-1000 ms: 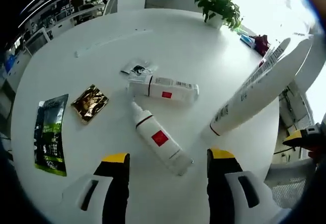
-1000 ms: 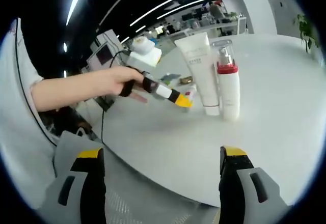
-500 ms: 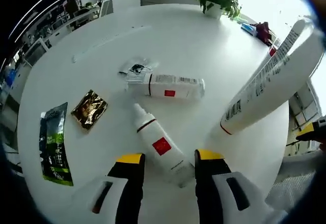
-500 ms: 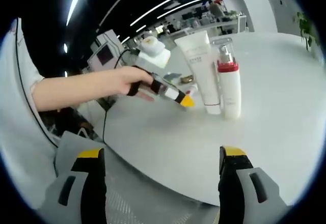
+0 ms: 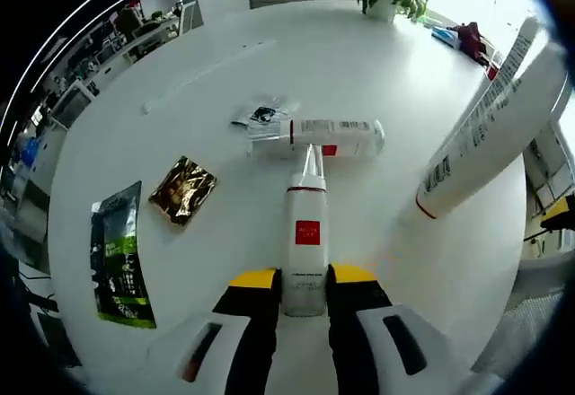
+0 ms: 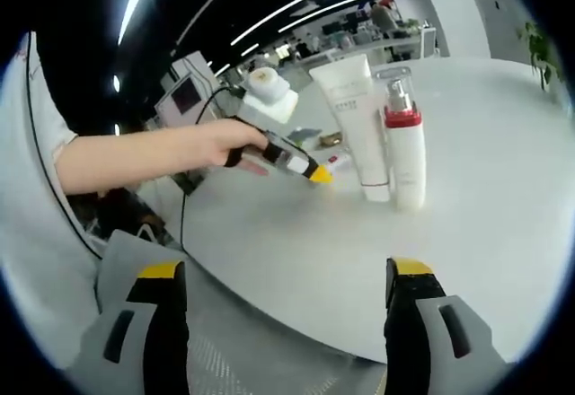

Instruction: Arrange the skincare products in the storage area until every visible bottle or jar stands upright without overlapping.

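Left gripper (image 5: 304, 278) is clamping the base of a lying nozzle bottle (image 5: 306, 242) on the white table (image 5: 180, 108), its tip pointing at another bottle (image 5: 319, 137) lying crosswise just beyond. Right gripper (image 6: 283, 274) is hanging wide open off the table edge, holding nothing, while the tube (image 6: 352, 121) and pump bottle (image 6: 404, 153) are standing upright side by side

Bottle (image 5: 306, 250) between the claw's jaws looks like smooth white plastic; foil sachet (image 5: 183, 189) to its left is crinkly-shiny, table (image 5: 180, 99) matt.
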